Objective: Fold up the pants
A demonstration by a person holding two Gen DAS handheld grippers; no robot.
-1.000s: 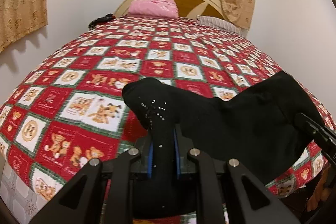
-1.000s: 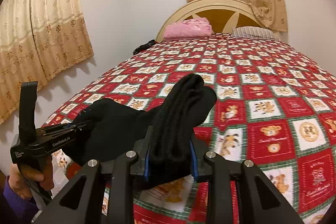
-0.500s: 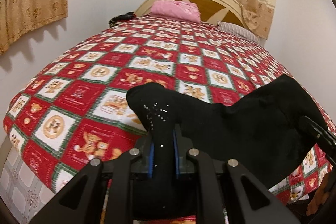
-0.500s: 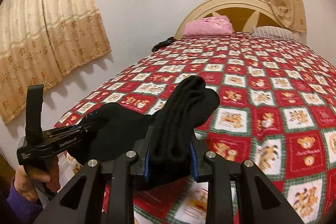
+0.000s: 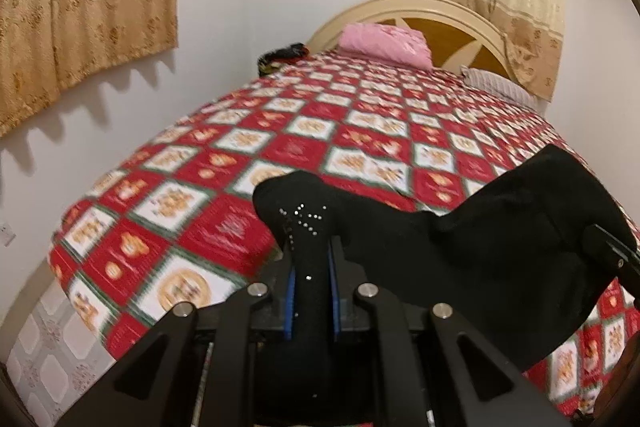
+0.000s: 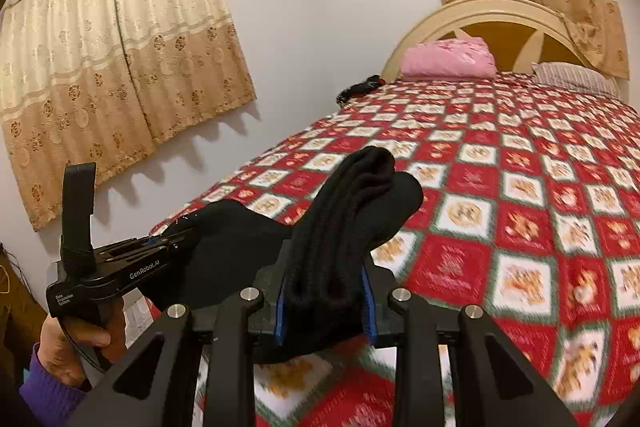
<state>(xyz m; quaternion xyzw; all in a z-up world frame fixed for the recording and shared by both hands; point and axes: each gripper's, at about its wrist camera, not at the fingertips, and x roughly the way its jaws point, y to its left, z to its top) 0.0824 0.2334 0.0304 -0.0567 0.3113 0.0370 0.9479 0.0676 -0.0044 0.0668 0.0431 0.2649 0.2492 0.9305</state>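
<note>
The black pants (image 5: 500, 247) hang stretched between my two grippers above the near corner of the bed. My left gripper (image 5: 311, 275) is shut on a thin end of the cloth that carries small sparkly dots (image 5: 304, 217). My right gripper (image 6: 326, 291) is shut on a thick bunched roll of the pants (image 6: 352, 211). In the right wrist view the left gripper (image 6: 160, 247) shows at the left, held by a hand (image 6: 76, 343) in a purple sleeve, its tips buried in black cloth.
A bed with a red, white and green patchwork cover (image 5: 360, 131) fills the view. A pink folded cloth (image 5: 384, 43), a striped pillow (image 5: 500, 87) and a small dark item (image 5: 280, 59) lie by the cream headboard (image 6: 500, 15). Beige curtains (image 6: 112, 67) hang on the white walls.
Both grippers have carried the pants sideways toward the bed's left corner and turned right; the wall and left curtain now show more. The grips are unchanged.
</note>
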